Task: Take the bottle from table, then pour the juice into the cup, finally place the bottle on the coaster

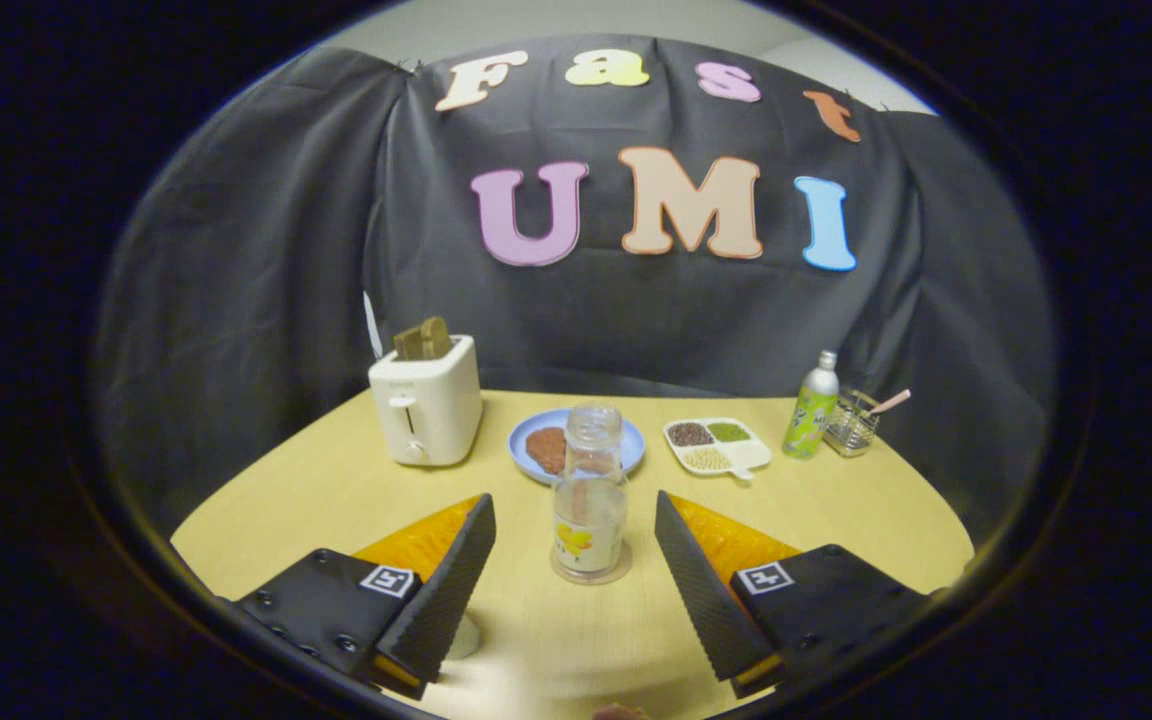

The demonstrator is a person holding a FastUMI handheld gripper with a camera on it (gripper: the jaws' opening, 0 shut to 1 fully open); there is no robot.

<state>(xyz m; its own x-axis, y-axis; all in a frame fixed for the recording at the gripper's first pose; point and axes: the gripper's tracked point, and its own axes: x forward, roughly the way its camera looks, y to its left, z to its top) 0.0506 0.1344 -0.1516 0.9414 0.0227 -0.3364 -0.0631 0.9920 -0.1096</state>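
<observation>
A clear glass bottle (590, 495) with an open mouth and a yellow-pictured label stands upright on a round coaster (591, 576) on the wooden table (836, 520). Little liquid shows in it. My gripper (574, 502) is open, its fingers spread wide to either side of the bottle and touching neither it nor the coaster. The bottle stands level with the fingertips, midway between them. A pale round thing (464, 637) peeks out from behind the left finger (441, 590), mostly hidden; I cannot tell what it is.
Beyond the bottle lies a blue plate (626, 450) with a brown piece of food. A white toaster (426, 405) with toast stands back left. A white divided dish of beans (718, 445), a green can (812, 408) and a wire basket (851, 425) sit back right.
</observation>
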